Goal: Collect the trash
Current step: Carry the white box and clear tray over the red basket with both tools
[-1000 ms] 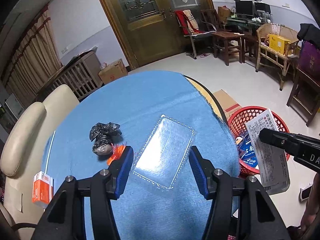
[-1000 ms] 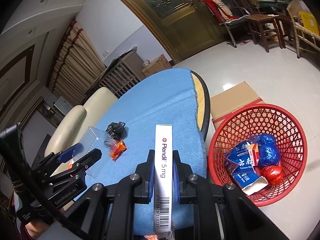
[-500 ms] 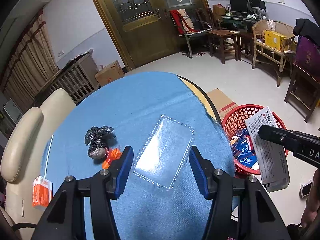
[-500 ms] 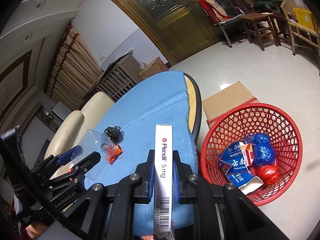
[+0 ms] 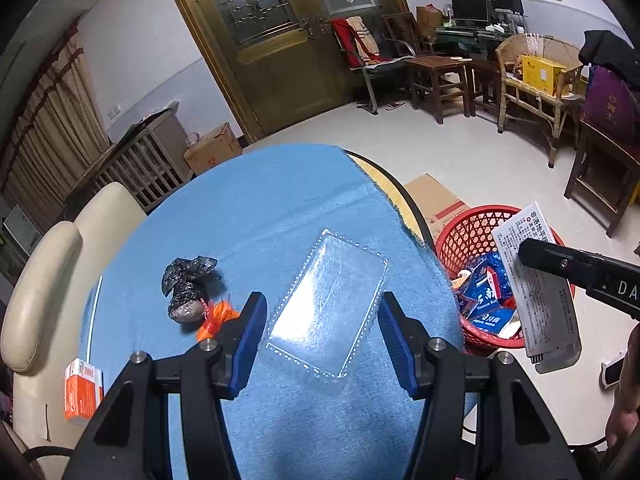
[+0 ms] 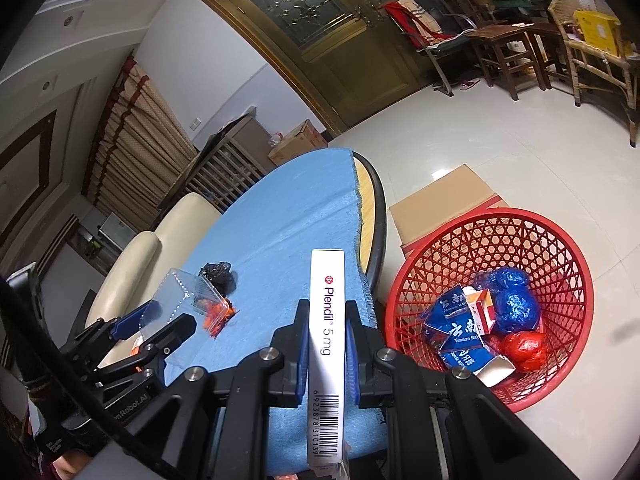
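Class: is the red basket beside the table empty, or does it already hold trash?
Not empty: the red basket holds blue cartons and crumpled blue and red bags.

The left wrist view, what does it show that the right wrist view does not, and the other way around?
Only the left wrist view shows the orange box on the cream chair and the printed face of the white medicine box.

Only the right wrist view shows that box's spine, reading Plendil 5 mg, clamped in the right gripper, and the red bag in the basket.

Both show the clear plastic tray between the open left gripper's fingers, the black bag, the blue tablecloth and the red basket.
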`<state>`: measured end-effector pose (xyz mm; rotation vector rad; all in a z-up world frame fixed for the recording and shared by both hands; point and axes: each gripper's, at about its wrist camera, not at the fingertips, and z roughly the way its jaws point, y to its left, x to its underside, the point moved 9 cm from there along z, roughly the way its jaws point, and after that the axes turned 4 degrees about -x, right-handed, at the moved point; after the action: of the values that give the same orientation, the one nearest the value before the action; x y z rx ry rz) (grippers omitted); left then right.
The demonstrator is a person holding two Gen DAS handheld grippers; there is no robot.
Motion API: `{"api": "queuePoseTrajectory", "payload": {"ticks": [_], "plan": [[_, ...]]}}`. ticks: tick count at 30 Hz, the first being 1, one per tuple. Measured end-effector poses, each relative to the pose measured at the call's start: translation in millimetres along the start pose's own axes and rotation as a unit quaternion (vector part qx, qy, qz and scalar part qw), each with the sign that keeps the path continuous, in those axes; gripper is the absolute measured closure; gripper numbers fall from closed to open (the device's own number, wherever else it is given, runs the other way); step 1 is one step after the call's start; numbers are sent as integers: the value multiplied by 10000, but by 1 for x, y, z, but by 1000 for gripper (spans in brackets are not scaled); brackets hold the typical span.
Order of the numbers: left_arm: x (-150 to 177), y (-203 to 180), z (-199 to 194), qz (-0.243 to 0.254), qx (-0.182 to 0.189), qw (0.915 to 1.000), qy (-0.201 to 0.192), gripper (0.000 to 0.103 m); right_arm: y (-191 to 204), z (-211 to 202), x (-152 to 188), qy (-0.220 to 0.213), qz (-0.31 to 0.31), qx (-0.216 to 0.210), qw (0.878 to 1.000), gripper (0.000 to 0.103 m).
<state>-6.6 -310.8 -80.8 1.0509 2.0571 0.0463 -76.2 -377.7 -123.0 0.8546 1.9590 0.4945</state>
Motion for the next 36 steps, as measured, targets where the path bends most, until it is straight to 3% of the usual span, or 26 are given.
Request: {"api": "queuePoseTrajectory", "payload": {"ticks": [36], "plan": [[3, -9, 12, 112, 99, 9998, 104, 44, -16, 2, -2, -24, 150, 156, 9998, 86]]}}
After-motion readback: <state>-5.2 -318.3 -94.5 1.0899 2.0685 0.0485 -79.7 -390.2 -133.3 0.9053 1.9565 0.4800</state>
